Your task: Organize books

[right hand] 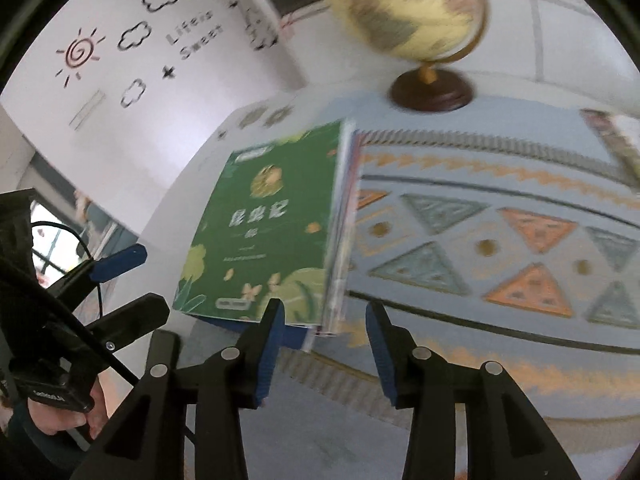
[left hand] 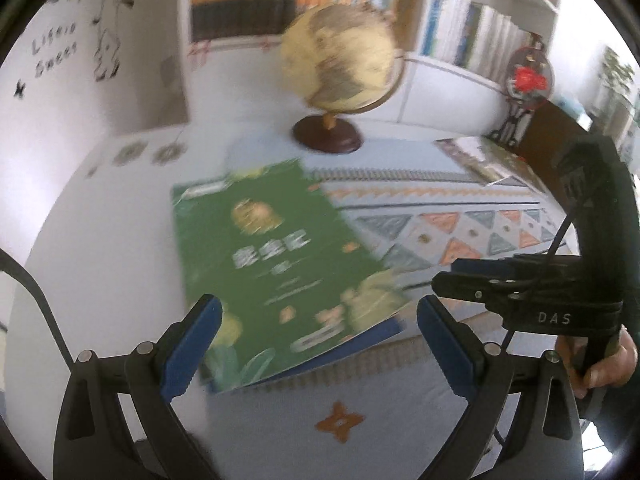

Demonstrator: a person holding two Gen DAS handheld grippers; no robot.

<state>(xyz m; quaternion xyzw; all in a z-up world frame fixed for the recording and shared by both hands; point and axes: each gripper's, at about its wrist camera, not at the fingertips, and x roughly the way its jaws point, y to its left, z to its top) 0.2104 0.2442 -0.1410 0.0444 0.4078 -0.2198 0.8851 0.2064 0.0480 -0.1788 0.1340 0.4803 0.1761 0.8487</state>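
Lower left of its own view, the left gripper (left hand: 318,330) is spread wide and empty around the near corner of the green book (left hand: 276,264) at centre frame, atop a stack. The right gripper (right hand: 325,334), moderately open, faces the stack's page edges; a shallow pinch could fan covers, and the globe (left hand: 340,60) stands behind.

The book (left hand: 276,264) lies flat on top of a stack of other books (right hand: 340,240), which rests on the tablecloth (right hand: 500,240) covering the tabletop (left hand: 100,248), toward its left side. Behind the stack, the globe (left hand: 338,56) stands on the tabletop. Further back, bookshelves (left hand: 472,36) line the wall. To the right of the globe, another book (left hand: 476,154) lies near the far right edge. The left tool (left hand: 318,340) sits before the stack's near edge, its fingers spread either side; the right tool (right hand: 326,340) faces the stack's near right corner
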